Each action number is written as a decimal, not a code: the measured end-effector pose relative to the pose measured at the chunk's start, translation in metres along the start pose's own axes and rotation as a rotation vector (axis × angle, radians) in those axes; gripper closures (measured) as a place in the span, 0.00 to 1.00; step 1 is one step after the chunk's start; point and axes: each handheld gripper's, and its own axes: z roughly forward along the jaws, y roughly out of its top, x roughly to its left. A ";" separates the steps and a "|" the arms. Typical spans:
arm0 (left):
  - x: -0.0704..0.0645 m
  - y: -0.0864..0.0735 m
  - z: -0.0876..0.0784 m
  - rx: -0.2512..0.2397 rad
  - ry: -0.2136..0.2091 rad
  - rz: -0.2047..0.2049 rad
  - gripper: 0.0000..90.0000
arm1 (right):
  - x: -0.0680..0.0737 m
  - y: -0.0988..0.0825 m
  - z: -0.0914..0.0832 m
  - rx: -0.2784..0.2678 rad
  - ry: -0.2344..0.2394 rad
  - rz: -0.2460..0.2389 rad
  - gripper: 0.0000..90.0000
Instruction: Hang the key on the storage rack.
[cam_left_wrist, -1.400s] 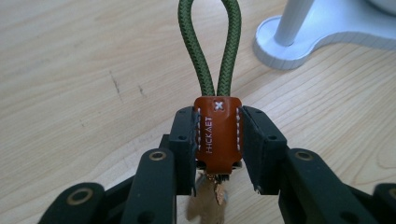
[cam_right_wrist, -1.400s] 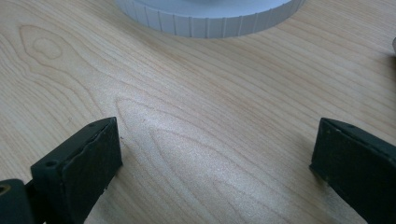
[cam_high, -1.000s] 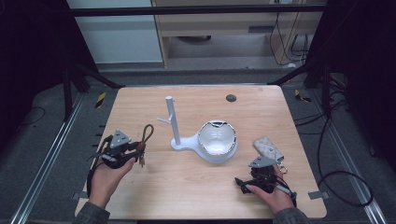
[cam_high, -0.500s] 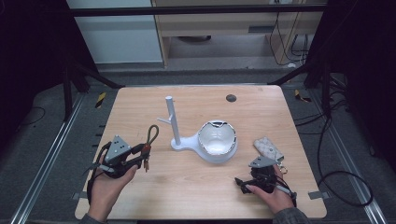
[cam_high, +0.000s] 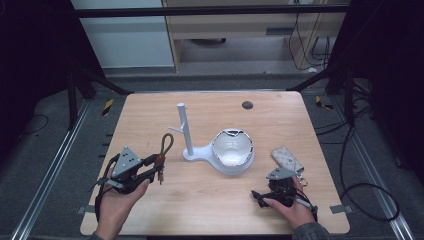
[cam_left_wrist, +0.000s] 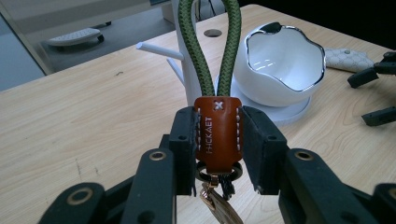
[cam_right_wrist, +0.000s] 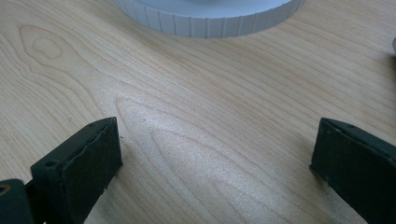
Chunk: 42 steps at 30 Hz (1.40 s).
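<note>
Wooden table, one keychain, one stand, two grippers

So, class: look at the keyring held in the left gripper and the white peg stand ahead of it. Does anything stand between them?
Nothing visible does. The left gripper is shut on the keyring, its green loop pointing towards the white peg stand. Only bare table lies between them; the white bowl sits beside the stand.

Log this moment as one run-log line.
left gripper: shut on keychain | right gripper: open | stand: bare
</note>
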 end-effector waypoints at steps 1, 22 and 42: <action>0.000 0.001 0.000 -0.001 -0.001 -0.001 0.73 | 0.000 0.000 0.000 0.000 0.000 0.000 0.02; -0.009 0.015 0.004 -0.038 -0.014 0.003 0.73 | 0.000 0.000 0.000 0.000 0.000 0.000 0.02; -0.007 0.027 0.038 -0.013 -0.004 -0.014 0.73 | 0.000 0.000 0.000 0.000 0.000 0.000 0.02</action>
